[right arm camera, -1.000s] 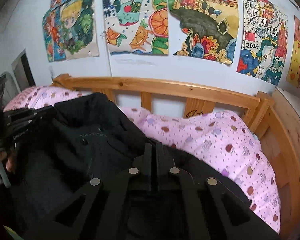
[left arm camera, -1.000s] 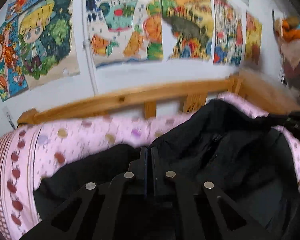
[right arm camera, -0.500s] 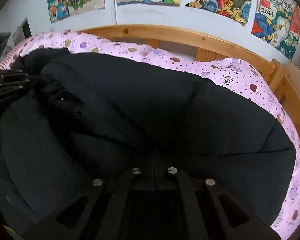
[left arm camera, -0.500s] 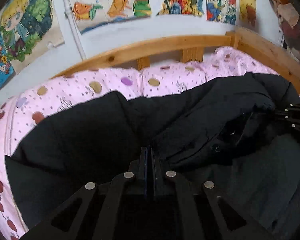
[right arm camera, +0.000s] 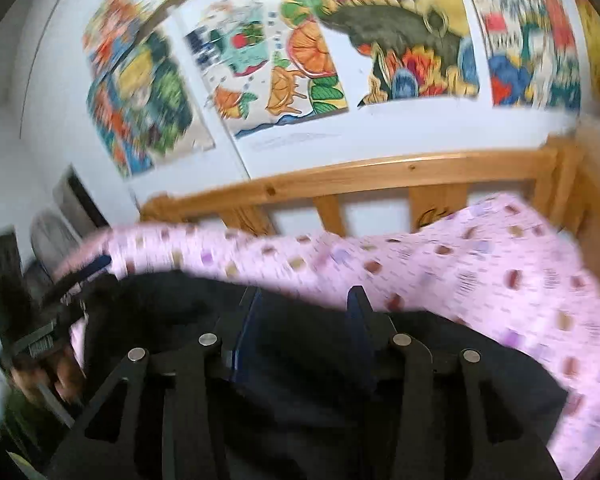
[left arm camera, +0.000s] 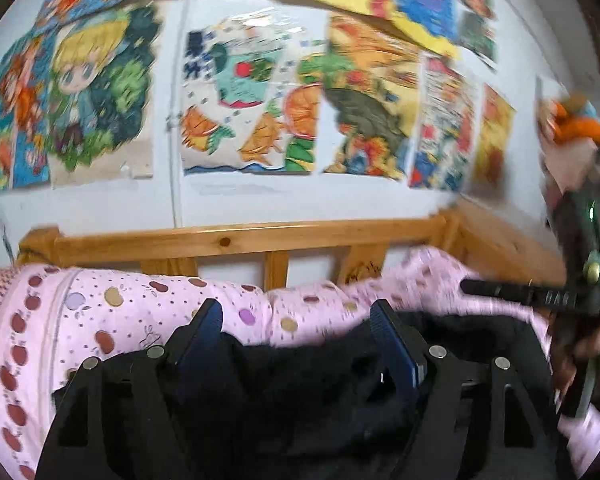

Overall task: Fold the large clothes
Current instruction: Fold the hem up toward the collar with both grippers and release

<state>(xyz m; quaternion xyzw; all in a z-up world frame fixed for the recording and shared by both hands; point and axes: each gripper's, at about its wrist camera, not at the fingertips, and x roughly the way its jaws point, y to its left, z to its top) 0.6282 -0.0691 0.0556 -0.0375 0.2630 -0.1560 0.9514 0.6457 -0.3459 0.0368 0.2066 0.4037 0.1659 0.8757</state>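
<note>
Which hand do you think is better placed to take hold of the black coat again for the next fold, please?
Probably the left. Both grippers are opening with nothing pinched, but the left gripper has spread wider and the black coat bunches up between its fingers. The right gripper is narrower, over flatter cloth. A close call.

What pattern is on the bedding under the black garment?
Pink bedding printed with small multicoloured apples and dots, clearest in the left wrist view.

Black garment (left arm camera: 324, 392) lies under and ahead of both tongs, whose pads (left arm camera: 394, 344) are dark blue. Beyond it, pink bedding (right arm camera: 480, 272) carries apple spots in brown, purple and tan. Honey-coloured wooden rail (left arm camera: 236, 240) behind, multicoloured drawings (left arm camera: 248, 108) above.
</note>
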